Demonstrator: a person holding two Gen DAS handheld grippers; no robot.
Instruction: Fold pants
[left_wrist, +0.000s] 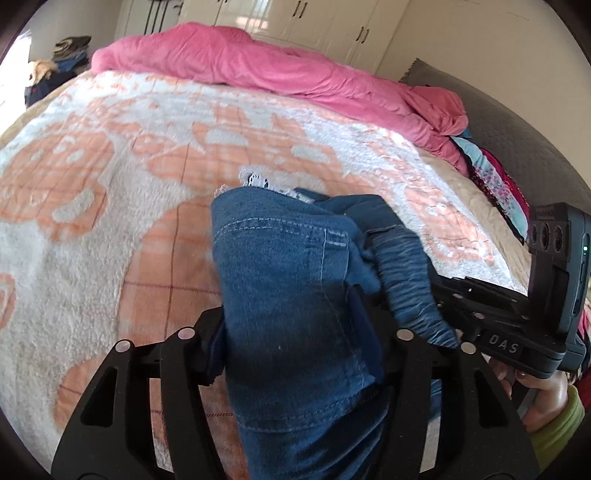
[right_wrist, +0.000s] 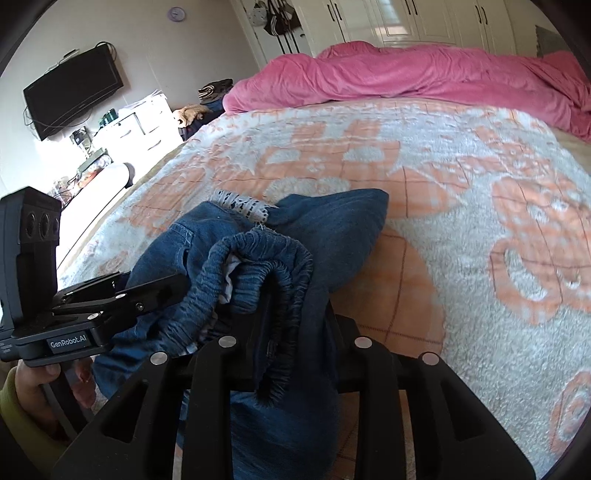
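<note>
Blue denim pants (left_wrist: 288, 295) with an elastic waistband (right_wrist: 266, 251) and white lace trim (right_wrist: 240, 203) are bunched up and held above the bed. My left gripper (left_wrist: 295, 325) is shut on the denim, which drapes over its fingers. My right gripper (right_wrist: 291, 332) is shut on the gathered waistband. The two grippers are close side by side: the right one shows in the left wrist view (left_wrist: 480, 314), and the left one shows in the right wrist view (right_wrist: 122, 295). The fingertips are hidden by cloth.
The bed is covered by a white and orange fleece blanket (left_wrist: 110, 184). A pink duvet (left_wrist: 258, 62) lies along the far side. Folded colourful clothes (left_wrist: 495, 177) sit at the right edge. A wall TV (right_wrist: 74, 96), white drawers (right_wrist: 136, 129) and wardrobes (right_wrist: 406, 22) stand behind.
</note>
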